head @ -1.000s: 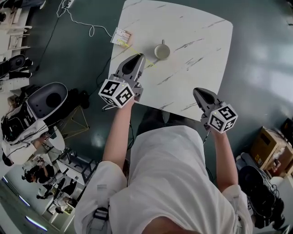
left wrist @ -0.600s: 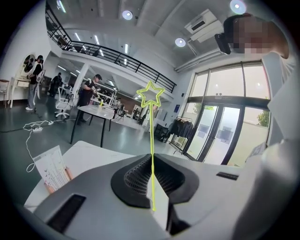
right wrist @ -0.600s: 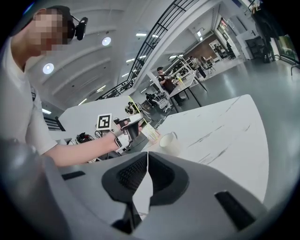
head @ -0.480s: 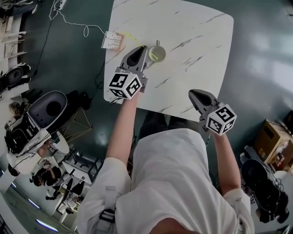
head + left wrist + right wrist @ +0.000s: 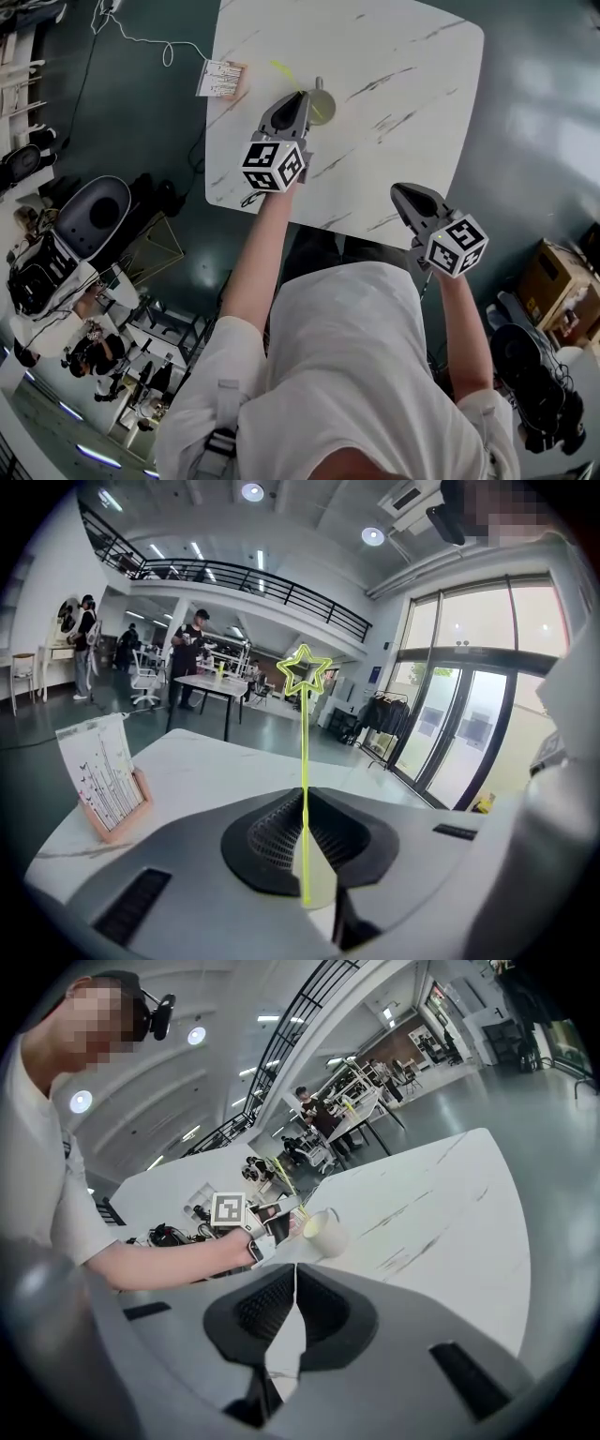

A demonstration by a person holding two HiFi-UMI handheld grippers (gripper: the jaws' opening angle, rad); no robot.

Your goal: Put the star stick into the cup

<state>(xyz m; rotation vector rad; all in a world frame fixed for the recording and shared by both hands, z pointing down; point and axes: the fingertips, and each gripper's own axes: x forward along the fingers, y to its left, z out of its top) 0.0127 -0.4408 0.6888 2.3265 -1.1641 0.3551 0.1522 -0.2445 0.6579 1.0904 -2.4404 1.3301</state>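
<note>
The left hand-held gripper is clamping the star stick, star end pointing far-left, away from it. The cup is standing just right of its tip. The right hand-held gripper, closed and empty, is hovering at the table's near edge.

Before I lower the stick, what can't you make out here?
- The star stick tip versus the cup: head view, the left gripper covers it; right gripper view, too small.
- The cup: left gripper view, blocked by the gripper's own body.
- Print on the card: every view, too small.
</note>
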